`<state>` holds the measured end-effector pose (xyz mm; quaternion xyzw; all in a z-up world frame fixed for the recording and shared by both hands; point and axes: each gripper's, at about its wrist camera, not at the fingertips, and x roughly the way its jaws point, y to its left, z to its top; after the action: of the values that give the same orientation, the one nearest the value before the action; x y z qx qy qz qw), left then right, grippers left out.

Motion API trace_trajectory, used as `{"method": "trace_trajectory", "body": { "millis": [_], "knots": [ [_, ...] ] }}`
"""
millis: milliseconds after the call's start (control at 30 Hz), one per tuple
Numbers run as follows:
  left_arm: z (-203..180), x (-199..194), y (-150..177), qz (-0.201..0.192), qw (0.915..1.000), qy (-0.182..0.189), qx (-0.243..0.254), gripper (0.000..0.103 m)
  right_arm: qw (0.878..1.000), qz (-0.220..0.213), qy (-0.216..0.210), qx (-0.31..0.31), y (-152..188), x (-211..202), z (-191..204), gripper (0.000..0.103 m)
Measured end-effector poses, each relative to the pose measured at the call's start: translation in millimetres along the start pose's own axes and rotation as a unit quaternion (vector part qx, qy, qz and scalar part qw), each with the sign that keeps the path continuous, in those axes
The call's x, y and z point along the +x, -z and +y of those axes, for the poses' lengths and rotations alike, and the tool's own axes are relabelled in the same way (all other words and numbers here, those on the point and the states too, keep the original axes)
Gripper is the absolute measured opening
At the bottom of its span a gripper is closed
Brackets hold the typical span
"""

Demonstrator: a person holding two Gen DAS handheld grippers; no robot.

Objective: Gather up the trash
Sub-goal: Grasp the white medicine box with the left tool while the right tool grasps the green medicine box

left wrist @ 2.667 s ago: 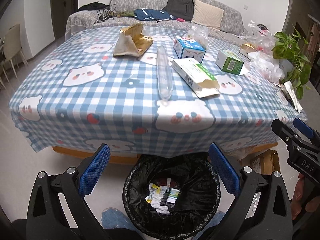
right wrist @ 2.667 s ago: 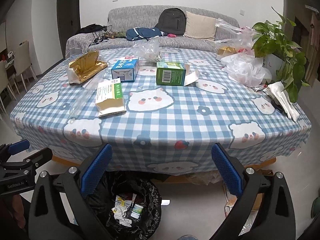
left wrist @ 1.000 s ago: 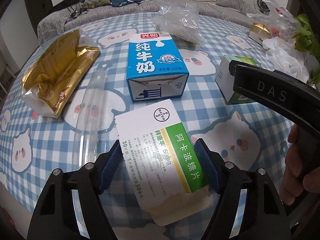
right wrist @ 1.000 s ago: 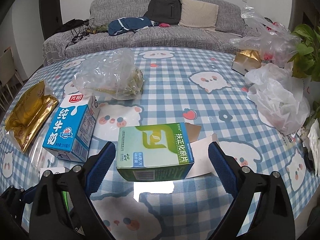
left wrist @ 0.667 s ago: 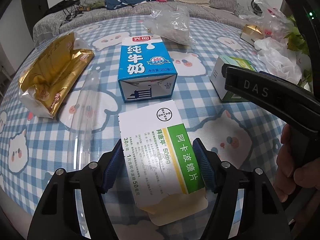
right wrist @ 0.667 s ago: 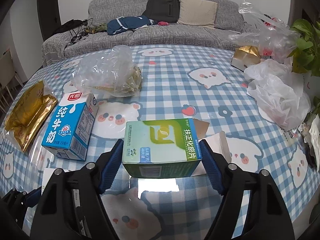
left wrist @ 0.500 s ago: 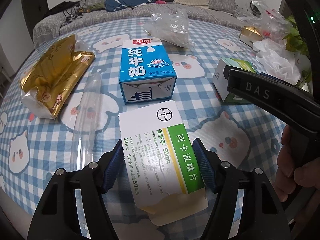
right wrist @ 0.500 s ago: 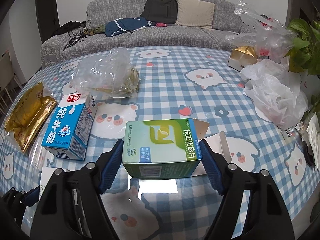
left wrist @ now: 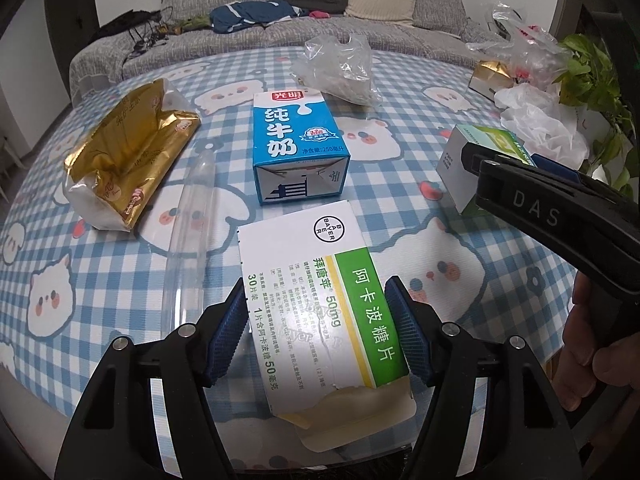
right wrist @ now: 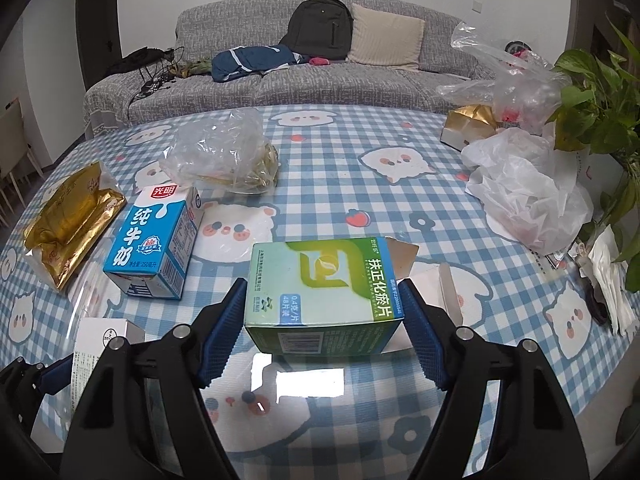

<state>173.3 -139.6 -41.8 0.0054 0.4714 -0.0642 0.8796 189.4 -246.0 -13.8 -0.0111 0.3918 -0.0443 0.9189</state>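
White-green medicine carton: near table's front edge, pinched across long sides by left gripper; end flap open, judged light, crushable. Green medicine box: mid-table front, clamped at both ends by right gripper; judged light, hollow, stiff enough

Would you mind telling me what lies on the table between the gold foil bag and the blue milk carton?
A clear plastic tube lies between the gold foil bag and the blue milk carton, seen in the left wrist view.

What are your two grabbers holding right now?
Left gripper shut on white medicine box. Right gripper shut on green medicine box. Nothing blocking either.
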Motion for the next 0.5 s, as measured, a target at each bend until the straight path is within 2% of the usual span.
{"method": "trace_trajectory", "body": {
  "millis": [500],
  "knots": [
    [5, -36, 19, -0.016, 0.9999, -0.001, 0.0, 0.067, 1.0, -0.014, 0.0, -0.007, 24, -43, 3, 0.072]
  ]
}}
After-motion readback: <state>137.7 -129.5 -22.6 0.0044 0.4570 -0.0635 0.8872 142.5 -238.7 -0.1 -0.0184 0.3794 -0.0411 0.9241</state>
